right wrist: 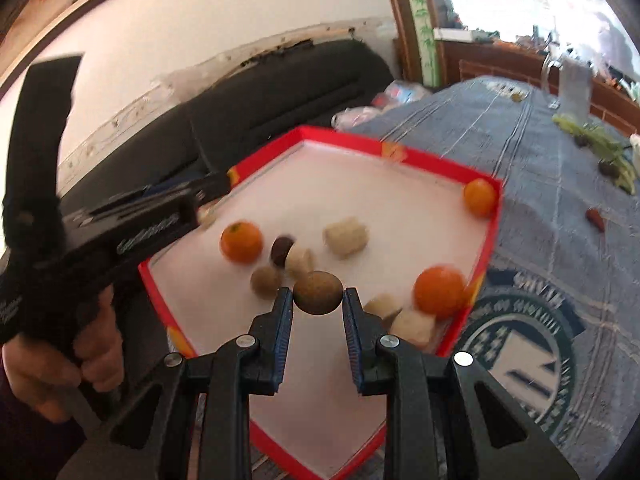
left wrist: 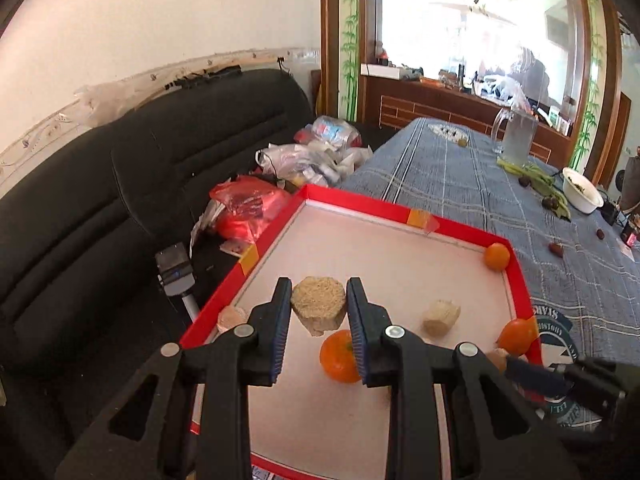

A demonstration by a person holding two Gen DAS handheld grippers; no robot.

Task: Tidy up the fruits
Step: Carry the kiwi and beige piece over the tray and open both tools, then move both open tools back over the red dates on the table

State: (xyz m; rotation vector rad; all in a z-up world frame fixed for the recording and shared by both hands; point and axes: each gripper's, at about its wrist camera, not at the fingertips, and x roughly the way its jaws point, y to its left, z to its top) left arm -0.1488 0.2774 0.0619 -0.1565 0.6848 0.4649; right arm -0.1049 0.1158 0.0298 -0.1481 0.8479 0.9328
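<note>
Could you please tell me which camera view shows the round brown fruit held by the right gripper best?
The right wrist view: the brown fruit sits sharp and central in the right gripper. The left wrist view shows only that gripper's fingers, not the fruit.

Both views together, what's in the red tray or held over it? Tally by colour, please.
Oranges: 3
Pale beige chunks: 6, one in the left fingers
Brown round fruits: 2, one in the right fingers
Dark brown fruit: 1
Total: 12
</note>
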